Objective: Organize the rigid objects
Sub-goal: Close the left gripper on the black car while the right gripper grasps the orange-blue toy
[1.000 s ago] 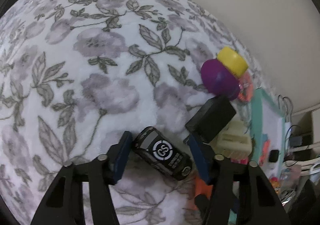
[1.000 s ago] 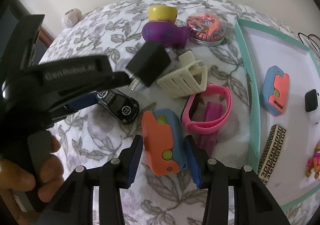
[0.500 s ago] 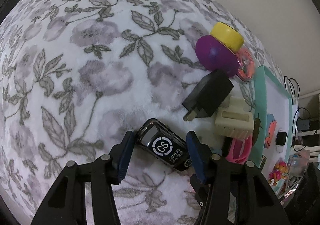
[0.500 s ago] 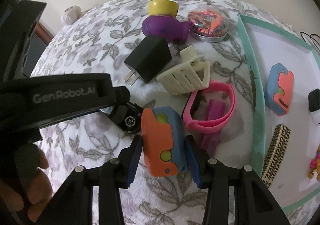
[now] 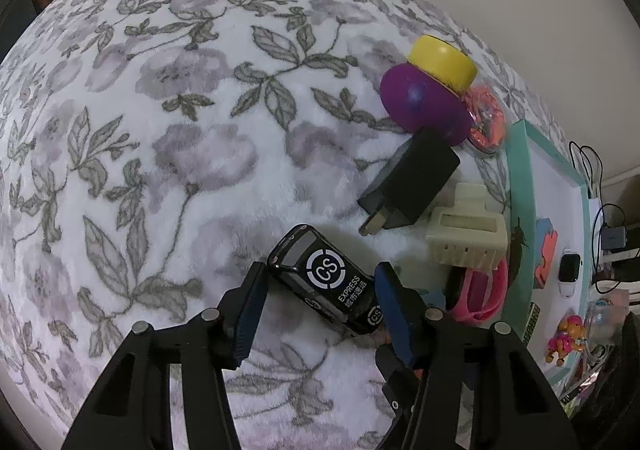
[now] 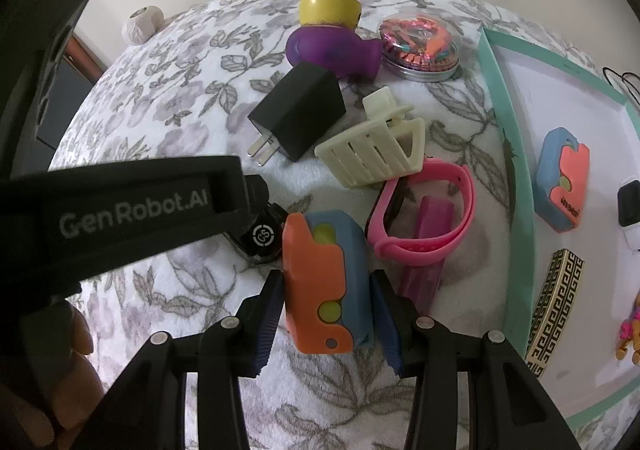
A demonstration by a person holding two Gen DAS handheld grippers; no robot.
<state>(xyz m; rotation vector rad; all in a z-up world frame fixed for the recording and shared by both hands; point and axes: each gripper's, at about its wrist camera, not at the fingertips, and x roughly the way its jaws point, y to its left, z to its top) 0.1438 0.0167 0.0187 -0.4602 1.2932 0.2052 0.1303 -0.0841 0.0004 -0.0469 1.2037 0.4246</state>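
Floral blanket (image 5: 192,153), pale wall behind. Left gripper (image 5: 318,300): fingers part-open, straddling the black toy car (image 5: 326,282), whose long axis runs skewed across the gap. Right gripper (image 6: 326,320): closed on the orange-blue block (image 6: 326,282); teal tray (image 6: 516,185) right of it.

A: What lies on the floral blanket?

B: A black toy car (image 5: 329,284) with a white "CS" ring on its roof, lying askew. Beside it an orange-and-blue block (image 6: 326,284), lengthwise, with 2 yellow-green dots.

A: And further back?

B: A black charger (image 6: 298,115) with 2 prongs, a cream hair claw (image 6: 374,151) on its side, a pink band (image 6: 424,215) over a purple bar (image 6: 426,262), and a purple toy (image 6: 332,43) with a yellow cap.
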